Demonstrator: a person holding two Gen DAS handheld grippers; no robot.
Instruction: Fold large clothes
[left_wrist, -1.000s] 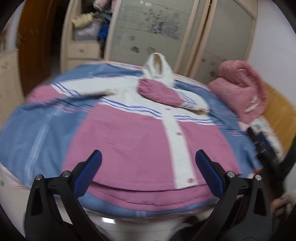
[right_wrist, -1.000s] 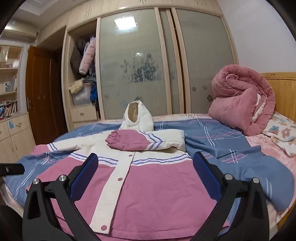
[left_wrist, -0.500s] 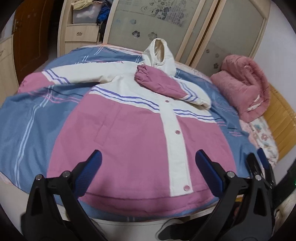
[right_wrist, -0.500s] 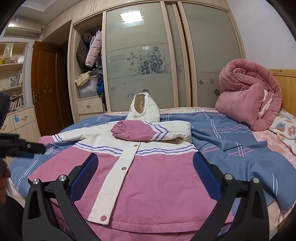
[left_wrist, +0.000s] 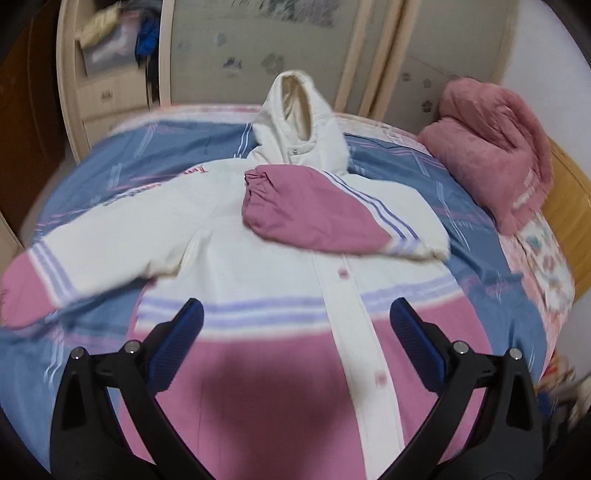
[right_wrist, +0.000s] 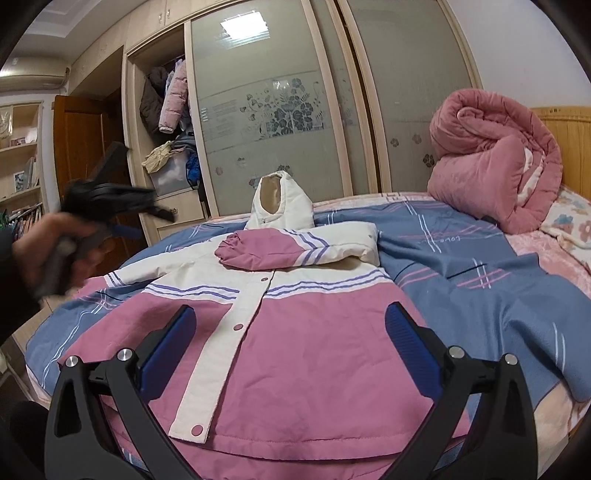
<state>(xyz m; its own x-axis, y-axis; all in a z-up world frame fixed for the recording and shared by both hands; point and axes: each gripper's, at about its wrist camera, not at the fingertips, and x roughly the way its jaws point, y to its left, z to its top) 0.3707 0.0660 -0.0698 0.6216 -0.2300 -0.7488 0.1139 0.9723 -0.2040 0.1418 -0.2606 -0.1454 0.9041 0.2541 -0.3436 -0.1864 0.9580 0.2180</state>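
A pink and white hooded jacket (left_wrist: 258, 280) lies face up on the bed, also in the right wrist view (right_wrist: 303, 354). Its right sleeve (left_wrist: 317, 218) is folded across the chest; the other sleeve (left_wrist: 92, 243) lies spread out to the left. My left gripper (left_wrist: 295, 328) is open and empty, hovering over the jacket's front. My right gripper (right_wrist: 290, 332) is open and empty above the jacket's lower hem. The left gripper also shows blurred in the hand at the left of the right wrist view (right_wrist: 110, 199).
A blue plaid bedsheet (right_wrist: 461, 266) covers the bed. A rolled pink quilt (right_wrist: 495, 158) sits at the headboard on the right. A wardrobe with sliding doors (right_wrist: 295, 103) and open shelves stands behind the bed. A wooden door (right_wrist: 77, 147) is at the left.
The left gripper has moved forward over the jacket toward the chest and collar. The right gripper has shifted slightly closer and lower. Both stay open.
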